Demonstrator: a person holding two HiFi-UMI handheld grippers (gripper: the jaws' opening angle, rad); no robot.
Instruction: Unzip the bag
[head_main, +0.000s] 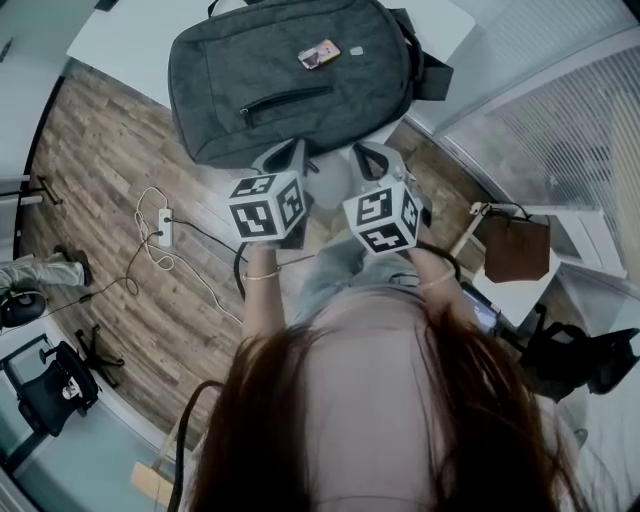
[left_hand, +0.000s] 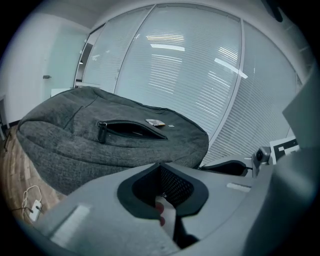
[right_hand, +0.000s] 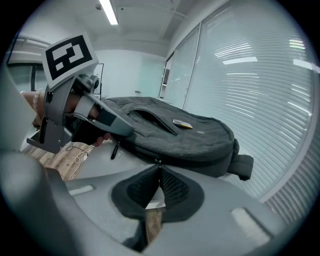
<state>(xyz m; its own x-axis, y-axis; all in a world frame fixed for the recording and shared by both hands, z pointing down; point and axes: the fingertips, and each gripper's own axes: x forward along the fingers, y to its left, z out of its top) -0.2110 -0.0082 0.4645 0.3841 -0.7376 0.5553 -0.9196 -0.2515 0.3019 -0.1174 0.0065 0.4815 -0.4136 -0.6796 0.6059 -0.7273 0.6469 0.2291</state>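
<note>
A white worktop (head_main: 120, 45) stands on a wood-plank floor (head_main: 100, 150) beside glass walls hung with blinds (head_main: 560, 130). The grey bag (head_main: 290, 80) lies flat by the worktop's near edge. The left tongs (left_hand: 160, 166) and right tongs (right_hand: 159, 162) hover just before it, both pressed together on nothing. The frame cuts off the bag's far end.
</note>
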